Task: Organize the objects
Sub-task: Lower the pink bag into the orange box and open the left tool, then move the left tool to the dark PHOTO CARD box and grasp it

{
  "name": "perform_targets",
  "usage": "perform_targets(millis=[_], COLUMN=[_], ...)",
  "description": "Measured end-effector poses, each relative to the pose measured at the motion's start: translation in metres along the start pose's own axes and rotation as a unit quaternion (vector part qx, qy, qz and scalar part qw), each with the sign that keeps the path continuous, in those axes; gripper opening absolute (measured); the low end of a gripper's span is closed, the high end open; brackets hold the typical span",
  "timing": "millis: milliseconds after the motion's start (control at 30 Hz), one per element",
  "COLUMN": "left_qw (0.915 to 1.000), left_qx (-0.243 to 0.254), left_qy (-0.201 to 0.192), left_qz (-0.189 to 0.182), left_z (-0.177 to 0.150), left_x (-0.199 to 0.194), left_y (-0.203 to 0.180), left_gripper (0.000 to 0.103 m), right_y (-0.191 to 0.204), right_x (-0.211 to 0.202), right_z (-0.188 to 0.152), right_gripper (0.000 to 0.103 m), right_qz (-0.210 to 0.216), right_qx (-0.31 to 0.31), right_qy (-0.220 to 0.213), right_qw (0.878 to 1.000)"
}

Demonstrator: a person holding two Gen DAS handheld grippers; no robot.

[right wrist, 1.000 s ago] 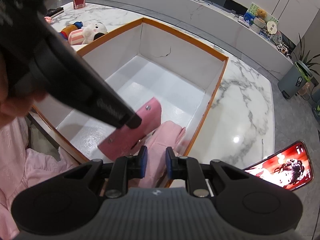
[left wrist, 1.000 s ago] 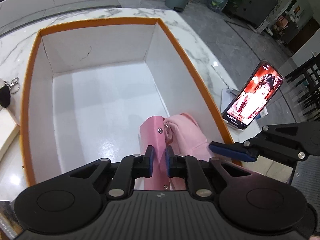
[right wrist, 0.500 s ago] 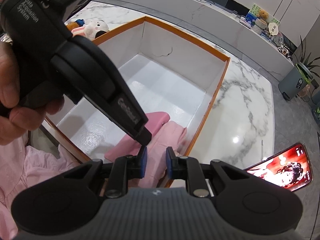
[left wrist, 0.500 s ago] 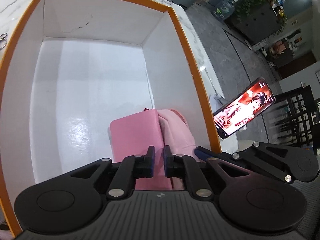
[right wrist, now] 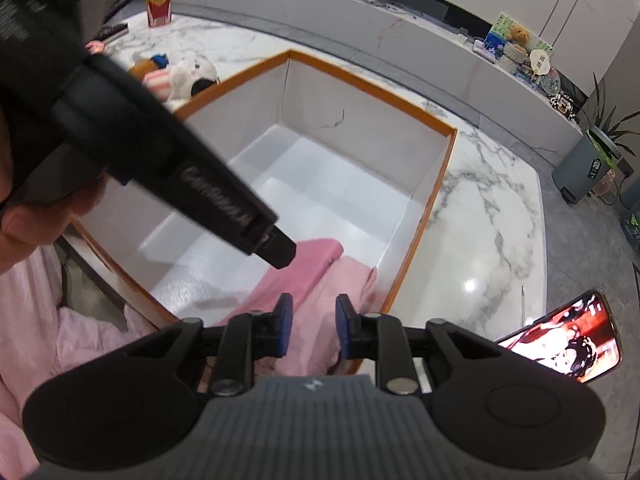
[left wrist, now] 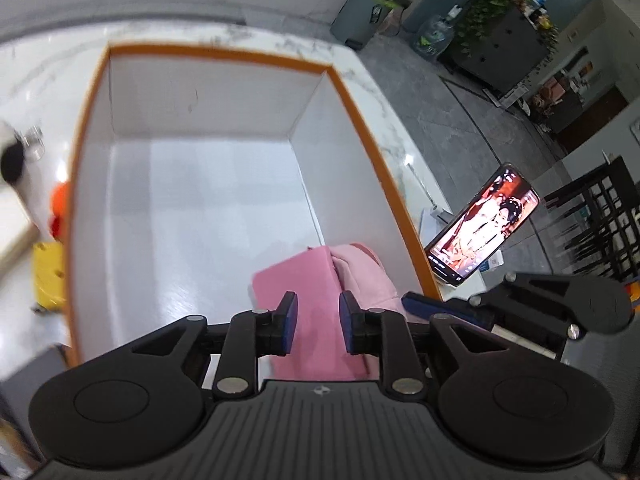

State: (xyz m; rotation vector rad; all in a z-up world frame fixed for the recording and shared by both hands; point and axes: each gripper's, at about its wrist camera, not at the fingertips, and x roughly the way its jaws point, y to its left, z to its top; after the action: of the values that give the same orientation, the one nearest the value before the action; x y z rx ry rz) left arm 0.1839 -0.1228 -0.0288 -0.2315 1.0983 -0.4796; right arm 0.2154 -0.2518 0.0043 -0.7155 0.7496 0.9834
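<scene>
An open box with an orange rim [left wrist: 372,148] and a white inside stands on the marble table. A pink snap pouch [left wrist: 296,284] lies flat on the box floor in the near right corner, and a folded pink cloth [left wrist: 366,276] sits against its right side. My left gripper [left wrist: 318,322] hovers just above the pouch, its jaws opening with nothing pressed between the pads. In the right wrist view its dark finger [right wrist: 276,246] points at the pouch [right wrist: 296,276]. My right gripper [right wrist: 314,330] hangs over the pink cloth [right wrist: 348,284], its jaws opening, pads apart from the cloth.
A lit phone [left wrist: 480,224] leans on a stand right of the box. Plush toys [right wrist: 180,76] and a red carton [right wrist: 158,0] lie beyond the box's left side. A yellow object [left wrist: 48,276] and keys [left wrist: 32,144] sit left of it. A person's pink garment [right wrist: 40,320] is at lower left.
The pink pouch went from hanging upright in my left gripper to lying flat on the box floor. The left jaws parted and drew back. The right jaws widened slightly.
</scene>
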Motion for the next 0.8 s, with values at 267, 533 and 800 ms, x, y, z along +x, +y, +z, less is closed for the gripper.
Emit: perform_targets(millis=[267, 533, 800], left_qw=[0.9974, 0.9912, 0.9842], left_qx=[0.044, 0.065, 0.013], left_qy=[-0.05, -0.076, -0.07], left_qz=[0.026, 0.087, 0.162], left_z=[-0.009, -0.025, -0.044], left_x=[-0.056, -0.118, -0.164], left_y=[0.011, 0.05, 0.114], left_gripper=[0.027, 0.029, 0.035], right_y=[0.017, 0.045, 0.094], right_x=[-0.013, -0.024, -0.013], right_z=[0.02, 0.049, 0.085], right_gripper=[0.038, 0.039, 0.038], right_qz=[0.023, 0.085, 0.176], right_qx=[0.029, 0.054, 0.031], right_qy=[-0.041, -0.082, -0.089], right_qw=[0.998, 0.991, 0.98])
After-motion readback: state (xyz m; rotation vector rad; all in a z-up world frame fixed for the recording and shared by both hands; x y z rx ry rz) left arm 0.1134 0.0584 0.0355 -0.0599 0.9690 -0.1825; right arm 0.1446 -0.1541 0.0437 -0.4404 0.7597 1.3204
